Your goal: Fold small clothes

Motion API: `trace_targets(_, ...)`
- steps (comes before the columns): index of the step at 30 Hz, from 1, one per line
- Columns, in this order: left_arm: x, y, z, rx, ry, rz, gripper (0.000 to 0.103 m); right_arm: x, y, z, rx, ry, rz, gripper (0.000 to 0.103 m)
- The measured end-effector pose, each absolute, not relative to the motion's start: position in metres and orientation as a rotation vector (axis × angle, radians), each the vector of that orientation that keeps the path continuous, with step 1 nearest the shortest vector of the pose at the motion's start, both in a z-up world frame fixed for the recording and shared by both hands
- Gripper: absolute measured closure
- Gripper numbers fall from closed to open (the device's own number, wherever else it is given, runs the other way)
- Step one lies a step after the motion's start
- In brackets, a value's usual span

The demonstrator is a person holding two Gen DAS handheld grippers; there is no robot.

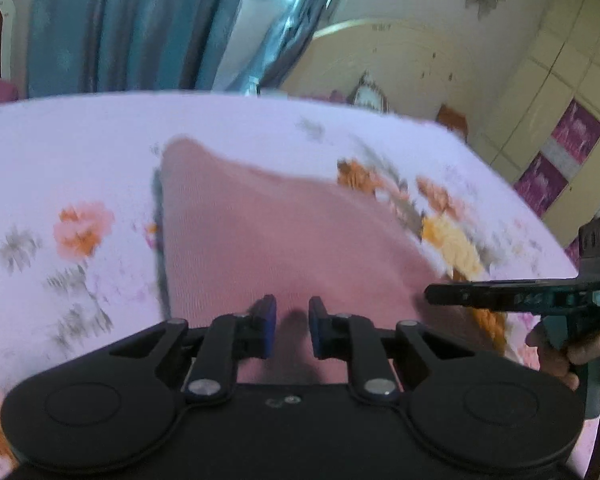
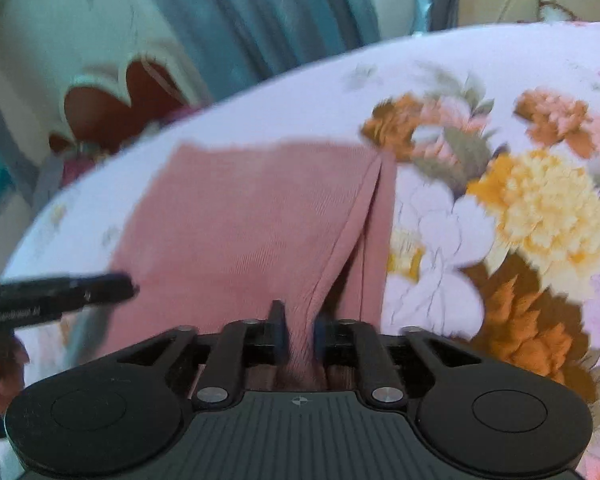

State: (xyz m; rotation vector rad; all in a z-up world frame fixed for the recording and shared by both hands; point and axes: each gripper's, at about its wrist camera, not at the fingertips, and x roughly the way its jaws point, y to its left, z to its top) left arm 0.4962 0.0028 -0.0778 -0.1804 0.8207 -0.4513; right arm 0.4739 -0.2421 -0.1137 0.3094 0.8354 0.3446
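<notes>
Left wrist view looks along the left gripper, whose blue-padded fingers stand a little apart with a fold of the pink garment rising between them; blur hides whether the pads actually press the cloth, so its grip cannot be told. The garment, a ribbed pink piece, lies on the floral bedsheet and stretches away from the fingers toward a far corner. At the right of this view the right gripper reaches in sideways over the garment's edge, a hand visible on its handle.

From the right wrist view, the right gripper has its fingers drawn in close on a pinched ridge of the pink garment, the cloth bunched between the pads and lifted into a crease. The left gripper enters from the left, over the garment's near-left edge. Teal curtains hang beyond the bed.
</notes>
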Motion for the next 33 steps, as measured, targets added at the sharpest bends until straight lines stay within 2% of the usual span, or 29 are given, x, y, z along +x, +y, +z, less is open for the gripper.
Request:
trace_targets(1,0.501,0.006,-0.077,-0.179,0.812,-0.442,0.086,0.481,-0.247,-0.111,0.326,0.816,0.348,0.052)
trace_targets(5,0.524,0.019,-0.082,-0.218,0.801,-0.400,0.086,0.525,-0.259,-0.122,0.437,0.860,0.310,0.055)
trace_targets(6,0.530,0.020,-0.086,-0.216,0.813,-0.396,0.085,0.534,-0.260,-0.127,0.451,0.876,0.303,0.058)
trace_targets(8,0.536,0.019,-0.098,-0.209,0.842,-0.399,0.084,0.544,-0.259,-0.134,0.440,0.898,0.318,0.087)
trace_targets(10,0.539,0.021,-0.107,-0.248,0.845,-0.411,0.085,0.543,-0.252,-0.130,0.364,0.881,0.332,0.095)
trace_targets(13,0.536,0.023,-0.099,-0.312,0.814,-0.444,0.086,0.529,-0.262,-0.113,0.353,0.814,0.327,0.097)
trace_targets(16,0.539,0.012,-0.112,-0.263,0.842,-0.410,0.081,0.531,-0.256,-0.121,0.272,0.832,0.313,0.097)
trace_targets(18,0.540,0.008,-0.110,-0.245,0.840,-0.401,0.082,0.542,-0.255,-0.139,0.297,0.870,0.300,0.097)
trace_targets(24,0.528,0.022,-0.100,-0.286,0.843,-0.416,0.084,0.533,-0.260,-0.122,0.330,0.888,0.296,0.095)
trace_targets(25,0.522,0.025,-0.096,-0.290,0.831,-0.419,0.084,0.527,-0.264,-0.116,0.346,0.883,0.294,0.076)
trace_targets(26,0.514,0.027,-0.093,-0.288,0.816,-0.424,0.084,0.520,-0.267,-0.111,0.359,0.860,0.307,0.051)
trace_targets(27,0.506,0.029,-0.090,-0.293,0.809,-0.428,0.084,0.510,-0.270,-0.107,0.374,0.834,0.332,0.049)
trace_targets(30,0.479,0.033,-0.085,-0.309,0.798,-0.442,0.084,0.481,-0.278,-0.105,0.425,0.859,0.385,0.050)
trace_targets(32,0.464,0.035,-0.086,-0.320,0.806,-0.446,0.084,0.464,-0.280,-0.109,0.456,0.884,0.419,0.061)
trace_targets(33,0.458,0.034,-0.089,-0.314,0.816,-0.443,0.084,0.456,-0.279,-0.112,0.469,0.896,0.435,0.063)
